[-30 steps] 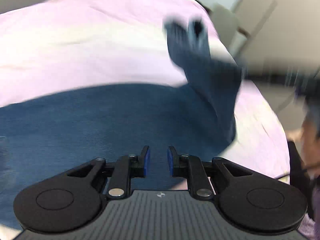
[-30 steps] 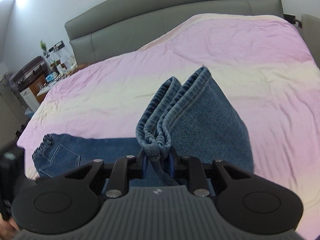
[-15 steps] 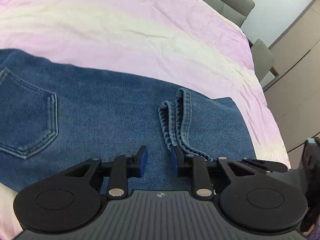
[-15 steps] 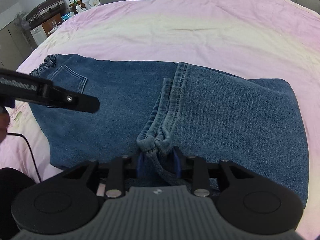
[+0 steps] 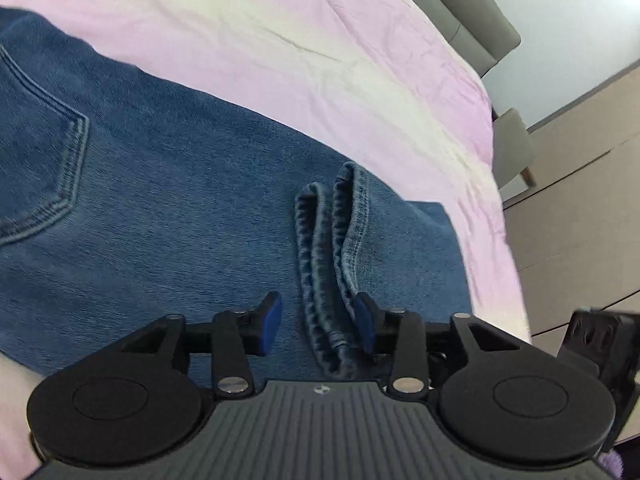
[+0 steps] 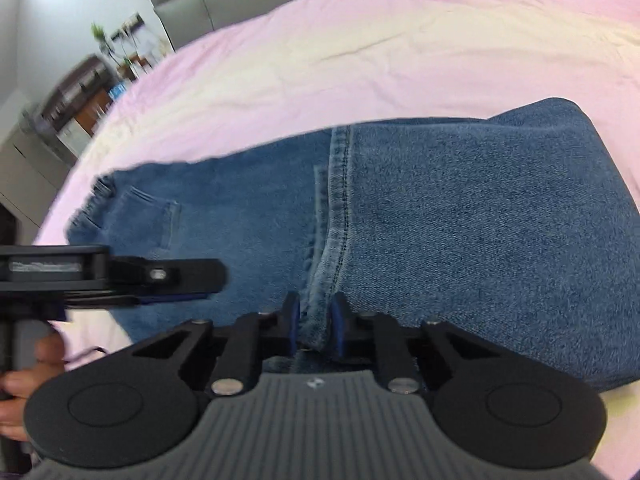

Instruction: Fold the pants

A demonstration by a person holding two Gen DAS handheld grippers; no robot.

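Blue jeans (image 5: 180, 208) lie folded on the pink bed sheet (image 5: 320, 60), with the leg hems (image 5: 332, 248) laid over the thigh part and a back pocket (image 5: 44, 160) at the left. My left gripper (image 5: 318, 326) is open, its jaws either side of the hems. My right gripper (image 6: 314, 330) is shut on the leg hems (image 6: 332, 216) at the near edge of the jeans (image 6: 480, 232). The left gripper (image 6: 120, 276) shows from the side in the right wrist view.
The bed's grey headboard (image 6: 192, 8) is at the back. A dresser with a plant (image 6: 80, 100) stands left of the bed. A grey chair (image 5: 512, 144) and wooden wardrobe (image 5: 580, 180) stand to the right. The person's hand (image 6: 24, 384) shows at lower left.
My right gripper brought the leg hems down from the air onto the upper part of the jeans. My left gripper opened wider and moved over the hems.
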